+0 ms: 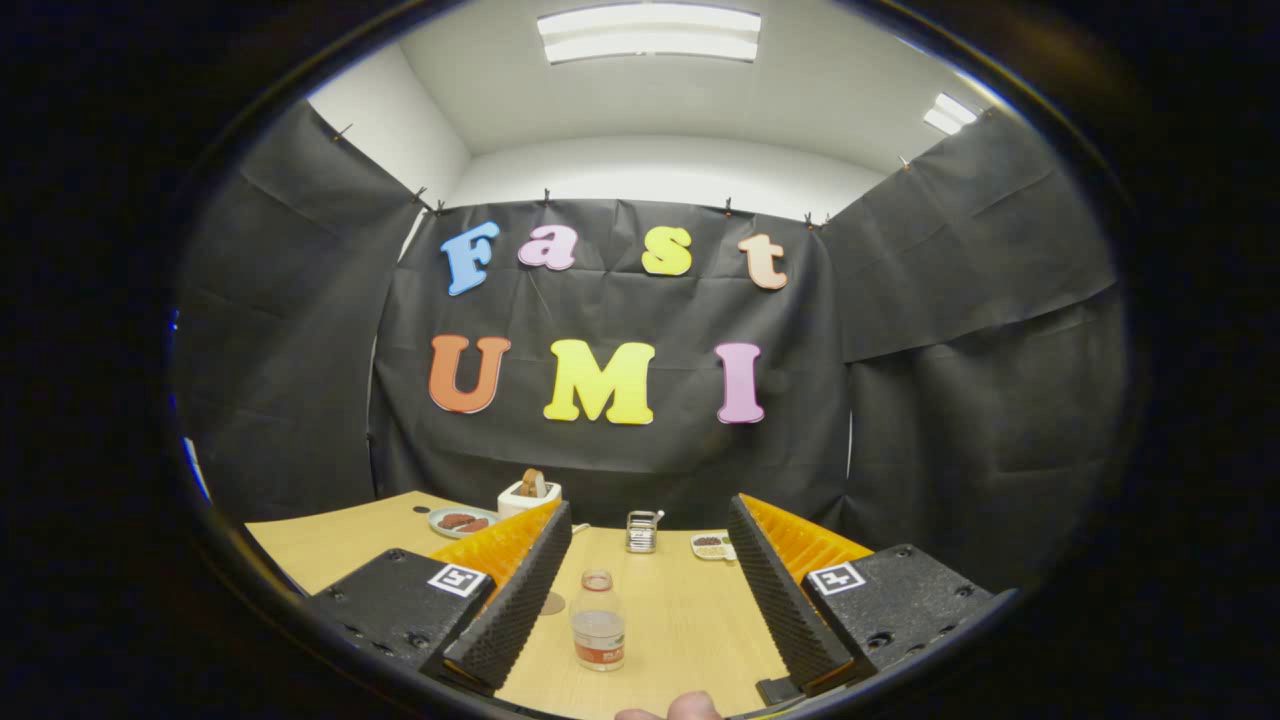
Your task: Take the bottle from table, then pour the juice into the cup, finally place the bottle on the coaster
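A handheld two-finger gripper (650,590) has long wedge-shaped fingers (515,600) with ridged, textured inner faces. Each finger joins a blocky housing with screw holes and a square black-and-white marker (457,579). A fingertip (690,706) shows below.

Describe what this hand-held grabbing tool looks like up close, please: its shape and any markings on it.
The gripper has two long wedge-shaped jaws. Their inner faces carry a bumpy, studded texture, and their outer sides are ribbed. Each jaw sits on a blocky dark mount with screw holes, topped by a small square black-and-white coded tag. The jaws stand wide apart, open. A fingertip peeks in below them.
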